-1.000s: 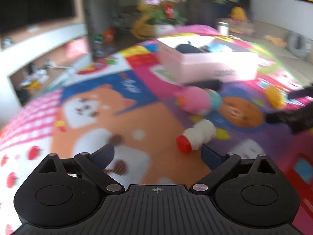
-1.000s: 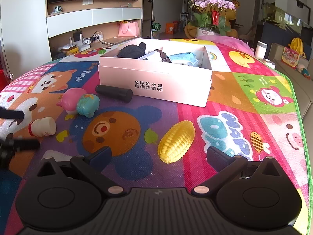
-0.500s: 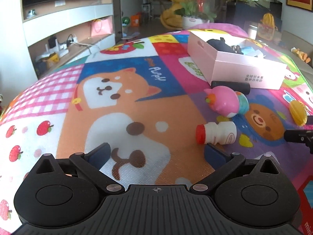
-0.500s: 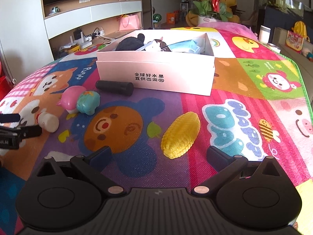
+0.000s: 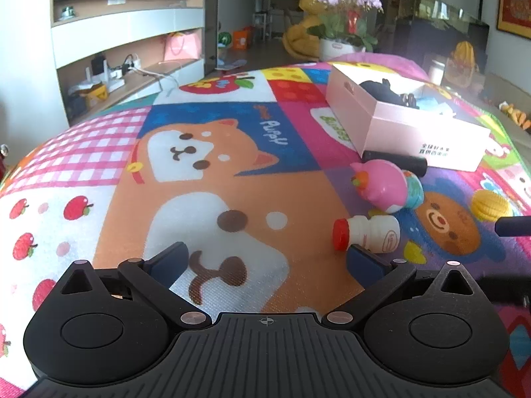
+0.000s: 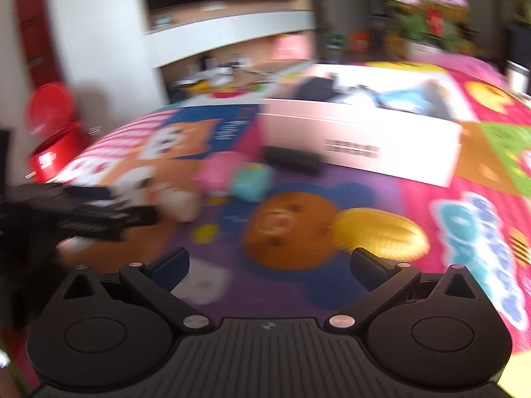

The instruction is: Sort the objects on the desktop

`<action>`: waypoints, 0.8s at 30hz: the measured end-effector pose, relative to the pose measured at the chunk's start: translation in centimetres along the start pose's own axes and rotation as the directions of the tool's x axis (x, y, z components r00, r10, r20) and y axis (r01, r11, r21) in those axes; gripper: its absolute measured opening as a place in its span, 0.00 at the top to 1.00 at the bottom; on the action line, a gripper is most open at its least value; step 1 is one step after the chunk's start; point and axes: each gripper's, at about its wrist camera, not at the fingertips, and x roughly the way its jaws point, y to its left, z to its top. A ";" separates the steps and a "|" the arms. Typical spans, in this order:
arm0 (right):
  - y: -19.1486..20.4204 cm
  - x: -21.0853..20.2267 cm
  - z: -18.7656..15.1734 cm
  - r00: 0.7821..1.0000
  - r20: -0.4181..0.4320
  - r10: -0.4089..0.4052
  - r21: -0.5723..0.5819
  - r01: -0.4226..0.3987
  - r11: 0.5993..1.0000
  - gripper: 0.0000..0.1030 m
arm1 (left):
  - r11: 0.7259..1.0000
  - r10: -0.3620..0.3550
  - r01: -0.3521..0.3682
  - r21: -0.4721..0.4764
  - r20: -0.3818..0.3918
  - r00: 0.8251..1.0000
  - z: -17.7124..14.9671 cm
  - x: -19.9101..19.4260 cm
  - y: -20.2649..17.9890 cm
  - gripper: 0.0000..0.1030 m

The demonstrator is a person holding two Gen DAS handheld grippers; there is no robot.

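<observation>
A small white bottle with a red cap (image 5: 368, 237) lies on its side on the colourful play mat (image 5: 212, 179). My left gripper (image 5: 265, 260) is open and empty, its right fingertip just in front of the bottle. Behind it lie a pink toy (image 5: 381, 185), a teal toy (image 5: 413, 189), a black cylinder (image 5: 395, 161) and a yellow corn toy (image 5: 491, 204). A pink-white box (image 5: 401, 126) holds dark and blue items. My right gripper (image 6: 268, 265) is open and empty, near the corn toy (image 6: 378, 232); that view is blurred.
A TV shelf unit (image 5: 126, 36) stands beyond the mat's far left edge. A potted plant with purple flowers (image 5: 345, 23) stands behind the box. A red bin (image 6: 49, 132) is off the mat at left. The left gripper shows in the right wrist view (image 6: 83, 215).
My left gripper has swung and moved closer to the white bottle. My right gripper is turning left, blurring its view; the corn toy now sits by its right finger.
</observation>
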 end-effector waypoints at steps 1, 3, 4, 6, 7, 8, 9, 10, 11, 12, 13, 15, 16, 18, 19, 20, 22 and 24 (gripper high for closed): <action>0.5 -0.2 0.1 1.000 0.005 0.018 -0.036 -0.018 0.999 0.00 | 1.000 -0.003 0.003 -0.004 0.002 1.000 0.0 0.0 0.0 0.00; 1.3 -0.9 0.2 1.000 0.028 -0.008 -0.106 0.011 0.994 0.00 | 1.000 0.000 0.000 -0.001 0.002 1.000 0.0 0.0 0.1 0.00; 1.5 -1.2 0.3 0.998 0.039 -0.043 -0.124 0.047 0.991 0.00 | 1.000 0.001 -0.001 -0.001 0.003 1.000 0.0 0.0 0.1 0.00; 1.3 -1.3 0.5 0.989 0.038 -0.145 -0.116 0.148 0.982 0.00 | 1.000 -0.005 0.005 -0.010 0.008 1.000 -0.1 -0.1 0.2 0.00; 1.0 -1.3 0.5 0.979 0.034 -0.201 -0.105 0.204 0.973 0.00 | 1.000 -0.011 0.011 -0.019 0.012 1.000 -0.1 -0.2 0.3 0.00; 0.7 -1.2 0.4 0.967 0.032 -0.251 -0.100 0.253 0.962 0.00 | 0.999 -0.015 0.016 -0.028 0.018 1.000 -0.1 -0.3 0.5 0.00; 0.3 -1.2 0.2 0.958 0.027 -0.285 -0.099 0.287 0.953 0.00 | 0.999 -0.015 0.016 -0.031 0.024 1.000 -0.1 -0.4 0.5 0.00; -0.2 -1.2 0.1 0.952 0.020 -0.305 -0.092 0.305 0.948 0.00 | 0.999 -0.016 0.017 -0.028 0.033 0.999 -0.1 -0.5 0.4 0.00; -0.8 -1.2 0.0 0.948 0.012 -0.317 -0.078 0.317 0.945 0.00 | 1.000 -0.021 0.022 -0.016 0.052 0.998 -0.2 -0.8 0.2 0.00; -1.5 -1.4 0.0 0.944 0.004 -0.331 -0.063 0.331 0.942 0.00 | 0.999 -0.032 0.032 -0.002 0.076 0.997 -0.2 -1.2 -0.1 0.00; -2.2 -1.5 -0.1 0.938 -0.002 -0.347 -0.048 0.346 0.937 0.00 | 0.999 -0.051 0.051 0.003 0.098 0.994 -0.3 -1.5 -0.4 0.00; -3.3 -1.8 0.0 0.933 -0.003 -0.360 -0.013 0.359 0.933 0.00 | 0.993 -0.115 0.114 0.012 0.112 0.987 -0.4 -1.9 -1.4 0.00; -3.6 -2.0 0.0 0.936 -0.002 -0.352 0.002 0.352 0.936 0.00 | 0.989 -0.146 0.144 0.025 0.107 0.983 -0.5 -1.9 -2.0 0.00; -3.8 -2.0 0.0 0.949 -0.007 -0.316 0.023 0.317 0.948 0.01 | 0.983 -0.175 0.169 0.077 0.091 0.980 -0.6 -1.7 -3.5 0.00; -3.8 -1.8 -0.1 0.958 -0.013 -0.286 0.029 0.287 0.958 0.07 | 0.982 -0.163 0.154 0.109 0.084 0.983 -0.7 -1.6 -4.1 0.00; -3.7 -1.6 -0.1 0.968 -0.026 -0.251 0.037 0.252 0.967 0.15 | 0.983 -0.142 0.131 0.127 0.079 0.987 -0.6 -1.4 -4.6 0.00; -3.5 -0.7 0.0 0.978 -0.053 -0.202 0.065 0.205 0.977 0.20 | 0.987 -0.113 0.104 0.119 0.066 0.991 -0.7 -1.2 -4.7 0.00; -3.2 -0.1 0.1 0.981 -0.043 -0.191 0.095 0.194 0.976 0.22 | 0.989 -0.116 0.110 0.096 0.057 0.992 -0.7 -1.0 -4.3 0.00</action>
